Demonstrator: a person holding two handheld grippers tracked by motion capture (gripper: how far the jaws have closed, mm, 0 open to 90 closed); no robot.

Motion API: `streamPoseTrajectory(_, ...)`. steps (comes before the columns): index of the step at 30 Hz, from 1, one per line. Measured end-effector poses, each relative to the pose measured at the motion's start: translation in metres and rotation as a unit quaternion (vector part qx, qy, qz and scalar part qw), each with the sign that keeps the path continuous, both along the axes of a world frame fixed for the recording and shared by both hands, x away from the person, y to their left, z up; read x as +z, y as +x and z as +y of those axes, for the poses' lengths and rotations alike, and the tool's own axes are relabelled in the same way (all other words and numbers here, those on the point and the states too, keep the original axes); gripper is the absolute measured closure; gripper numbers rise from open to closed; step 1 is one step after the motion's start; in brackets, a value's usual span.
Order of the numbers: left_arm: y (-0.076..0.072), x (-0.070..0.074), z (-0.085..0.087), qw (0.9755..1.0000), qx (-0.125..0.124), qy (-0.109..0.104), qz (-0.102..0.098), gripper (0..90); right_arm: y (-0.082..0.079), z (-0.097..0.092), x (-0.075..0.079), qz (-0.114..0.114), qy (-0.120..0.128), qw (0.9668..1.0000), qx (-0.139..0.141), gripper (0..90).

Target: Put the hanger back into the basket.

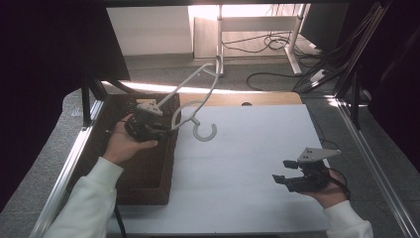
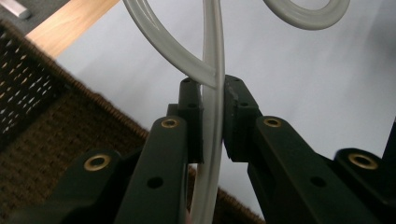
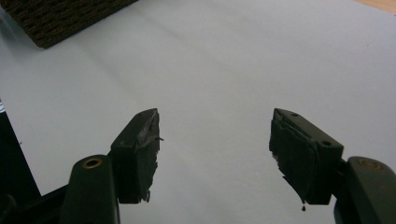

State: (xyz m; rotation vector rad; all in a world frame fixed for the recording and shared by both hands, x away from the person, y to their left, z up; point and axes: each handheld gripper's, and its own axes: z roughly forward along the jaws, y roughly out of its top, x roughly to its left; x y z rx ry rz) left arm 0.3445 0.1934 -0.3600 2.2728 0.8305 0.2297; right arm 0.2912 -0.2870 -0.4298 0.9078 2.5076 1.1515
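Observation:
A pale grey plastic clothes hanger (image 1: 198, 89) is held up at a slant over the table, its round hook (image 1: 204, 132) hanging low above the white surface. My left gripper (image 1: 166, 130) is shut on one of its thin bars over the basket's right wall. In the left gripper view the two black pads clamp the pale bar (image 2: 214, 126), and the hook (image 2: 306, 14) curls at the top. My right gripper (image 1: 280, 178) rests near the table's front right, open, with nothing between its jaws. In the right gripper view its fingertips (image 3: 140, 154) frame bare white tabletop.
A dark brown woven basket (image 1: 148, 168) stands on the table's left side. The white tabletop (image 1: 257, 148) stretches between the two hands. Metal frame rails (image 1: 69, 163) run along both sides. Cables and desk legs lie on the floor beyond the far edge.

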Motion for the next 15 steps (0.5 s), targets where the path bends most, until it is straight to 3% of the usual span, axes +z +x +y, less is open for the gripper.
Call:
streamPoseTrajectory(10, -0.008, -0.009, 0.039, 0.9994, 0.031, -0.005, 0.011, 80.1, 0.001, 0.002, -0.002, 0.006, -0.003, 1.0, 0.001, 33.6)
streamPoseTrajectory(15, -0.019, -0.016, 0.059, 0.9985, 0.048, -0.018, 0.019, 80.1, 0.001, 0.003, -0.002, 0.006, -0.004, 1.0, 0.002, 33.6)
